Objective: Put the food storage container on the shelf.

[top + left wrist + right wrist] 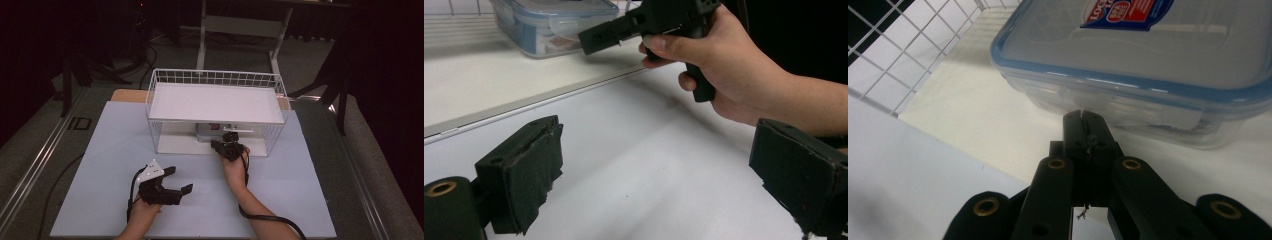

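With its jaws pressed together, the right hand-held gripper [1083, 117] noses at the plastic box [1148, 75] under the wire shelf [216, 102]; next, I reckon, open to grasp.

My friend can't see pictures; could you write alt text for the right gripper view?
The right gripper, jaws shut, points at the front wall of a clear plastic container with a blue-rimmed lid, standing on the bottom shelf of a white wire rack.

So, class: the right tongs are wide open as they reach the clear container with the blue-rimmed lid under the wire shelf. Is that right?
Not quite. The right tongs are shut, jaws pressed together, as the right gripper view shows. The rest holds: their tips are at the clear container on the lower level of the wire shelf.
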`<state>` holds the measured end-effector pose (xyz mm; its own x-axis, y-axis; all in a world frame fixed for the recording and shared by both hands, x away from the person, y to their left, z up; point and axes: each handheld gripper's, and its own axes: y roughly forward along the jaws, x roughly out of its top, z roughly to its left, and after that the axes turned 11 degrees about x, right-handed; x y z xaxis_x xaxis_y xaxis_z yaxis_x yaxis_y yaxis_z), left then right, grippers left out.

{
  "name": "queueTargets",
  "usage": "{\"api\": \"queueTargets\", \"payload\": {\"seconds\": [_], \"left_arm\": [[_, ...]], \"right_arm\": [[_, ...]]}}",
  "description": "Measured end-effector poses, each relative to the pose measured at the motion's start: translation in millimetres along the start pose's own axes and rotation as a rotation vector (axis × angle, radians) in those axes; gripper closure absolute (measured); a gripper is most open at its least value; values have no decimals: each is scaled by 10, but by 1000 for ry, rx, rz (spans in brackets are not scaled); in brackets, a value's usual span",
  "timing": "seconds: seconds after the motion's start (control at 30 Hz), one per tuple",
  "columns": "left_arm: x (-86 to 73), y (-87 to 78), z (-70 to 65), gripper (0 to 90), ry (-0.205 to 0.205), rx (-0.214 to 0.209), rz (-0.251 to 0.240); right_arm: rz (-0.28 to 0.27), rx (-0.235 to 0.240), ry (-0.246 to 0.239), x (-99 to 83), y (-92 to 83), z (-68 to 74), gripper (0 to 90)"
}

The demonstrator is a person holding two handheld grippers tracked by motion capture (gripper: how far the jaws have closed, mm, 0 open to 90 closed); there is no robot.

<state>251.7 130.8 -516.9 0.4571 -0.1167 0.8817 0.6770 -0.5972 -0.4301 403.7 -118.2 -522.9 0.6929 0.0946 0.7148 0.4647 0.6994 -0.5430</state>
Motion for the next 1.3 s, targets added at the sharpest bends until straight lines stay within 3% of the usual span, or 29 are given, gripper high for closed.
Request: {"api": "queueTargets", "payload": {"seconds": [0.07,0.2,0.23,0.27,0.3,0.33,0.37,0.47,0.63,0.67,0.7,0.73,0.77,0.83,0.87,0.9,1.03,1.07,1.3], "left_arm": [[0,-16,5,79,1,3,-7],[-3,-30,14,79,-8,6,-8],[-3,-30,14,79,-8,6,-8],[-2,-32,15,79,-9,7,-9],[-2,-36,13,79,-12,5,-12],[-2,-37,11,79,-10,7,-12],[-3,-37,10,79,-7,8,-14],[-4,-37,14,79,1,10,-9],[-14,-34,41,79,-7,18,-7],[-11,-36,44,79,-6,18,-11],[-11,-36,44,79,-6,18,-11],[-8,-36,46,79,0,15,-12],[-11,-38,50,79,4,12,-16],[-14,-36,53,79,6,9,-18],[-16,-33,54,79,12,8,-16],[-20,-32,55,79,17,6,-20],[-21,-32,51,79,26,-3,-24],[-15,-33,38,79,36,-5,-26],[0,-37,10,79,48,-7,-27]], "right_arm": [[2,-2,17,26,13,-2,900],[-2,-5,3,51,23,-43,900],[-14,-20,-30,56,29,-76,900],[17,-8,59,59,11,-27,900],[-15,-10,-16,69,32,-95,900],[-22,-8,-7,78,36,-99,900],[-7,-17,34,84,32,-79,900],[-18,-14,-16,96,51,-113,900],[-19,-24,-20,94,50,-72,899],[1,-25,33,84,30,-18,899],[-10,-7,-41,76,26,-41,899],[1,-3,-2,64,10,10,897],[5,-15,0,52,-8,36,889],[-6,-12,-25,40,-22,38,867],[-27,-11,-62,27,-31,21,854],[-20,-3,-36,9,-56,44,851],[-36,5,-83,-41,-86,45,803],[-38,10,-116,-104,-115,68,728],[-72,23,-148,-228,-205,107,447]]}}
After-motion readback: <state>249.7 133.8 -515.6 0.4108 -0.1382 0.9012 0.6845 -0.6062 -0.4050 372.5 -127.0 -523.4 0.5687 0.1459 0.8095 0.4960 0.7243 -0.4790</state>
